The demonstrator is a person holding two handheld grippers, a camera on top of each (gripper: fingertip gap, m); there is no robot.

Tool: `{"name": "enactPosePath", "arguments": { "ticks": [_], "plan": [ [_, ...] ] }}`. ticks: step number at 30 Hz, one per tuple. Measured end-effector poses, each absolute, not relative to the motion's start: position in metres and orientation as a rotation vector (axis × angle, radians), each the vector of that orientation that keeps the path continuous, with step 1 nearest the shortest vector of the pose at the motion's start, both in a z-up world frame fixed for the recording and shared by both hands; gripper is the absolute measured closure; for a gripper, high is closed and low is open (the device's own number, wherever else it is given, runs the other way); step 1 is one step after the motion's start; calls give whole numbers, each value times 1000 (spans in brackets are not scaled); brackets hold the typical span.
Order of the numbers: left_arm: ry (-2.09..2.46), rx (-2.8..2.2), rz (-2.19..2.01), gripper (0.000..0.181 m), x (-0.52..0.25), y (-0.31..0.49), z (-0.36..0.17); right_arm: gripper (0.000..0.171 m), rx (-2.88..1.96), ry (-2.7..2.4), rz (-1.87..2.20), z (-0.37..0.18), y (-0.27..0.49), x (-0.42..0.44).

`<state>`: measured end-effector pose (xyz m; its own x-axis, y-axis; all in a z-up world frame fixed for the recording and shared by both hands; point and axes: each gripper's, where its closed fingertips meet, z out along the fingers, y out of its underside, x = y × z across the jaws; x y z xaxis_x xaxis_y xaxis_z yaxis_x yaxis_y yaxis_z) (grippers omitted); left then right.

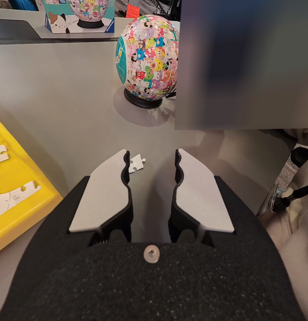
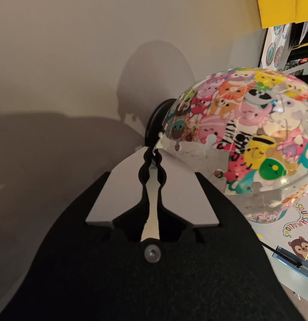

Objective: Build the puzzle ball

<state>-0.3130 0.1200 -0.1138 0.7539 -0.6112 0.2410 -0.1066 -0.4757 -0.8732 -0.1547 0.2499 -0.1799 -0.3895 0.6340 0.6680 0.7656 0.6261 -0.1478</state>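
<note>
Multicoloured shell: we find the puzzle ball [image 1: 148,59] upright on its black stand [image 1: 142,100], on the grey counter [image 1: 62,86], far side from the left gripper.
Gap in shell: only the right wrist view shows an unfilled pale area [image 2: 198,156] low on the puzzle ball; the left wrist view presents a complete-looking face with a teal band.
Right gripper [image 2: 152,152]: jaws nearly together, tips hard against the edge of the gap near the stand. A pale sliver shows between them; we judge a piece is being pressed in, but we cannot confirm what, if anything, is gripped.
Left gripper [image 1: 152,156]: jaws spread wide, holding nothing, low over the counter.
Loose piece [image 1: 136,163]: white back up, flat on the counter just beside the left gripper's left jaw tip. We judge this the next pickup, hence the spread jaws.
Yellow tray [image 1: 28,199]: left of the left gripper, carrying more white-backed pieces [image 1: 16,196], some joined in a curved strip. Kept close, we judge, as the supply.
Puzzle box [image 1: 80,17]: at the back of the counter, seen properly only in the left wrist view; likely a picture reference.
Printed sheet [image 2: 297,231]: beside the ball, seen in the right wrist view only.
Person: pale sleeve and lanyard at the right edge of the left wrist view.
</note>
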Motion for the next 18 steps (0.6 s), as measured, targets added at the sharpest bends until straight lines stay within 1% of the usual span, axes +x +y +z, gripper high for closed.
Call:
{"name": "enactPosePath", "arguments": {
  "ticks": [8, 11, 15, 18],
  "plan": [
    [543, -2003, -669, 132, -313, 120, -114, 160, -1094, -2125, -198, -179, 248, -157],
    [540, -2002, -666, 132, -314, 120, -113, 157, -1083, -2098, -150, -175, 245, -155],
    [533, -2000, -668, 132, -316, 120, -113, 146, -1074, -1962, -35, -161, 252, -156],
    [538, -2001, -668, 132, -315, 120, -113, 145, -1113, -1920, 25, -162, 258, -160]
  ]
}}
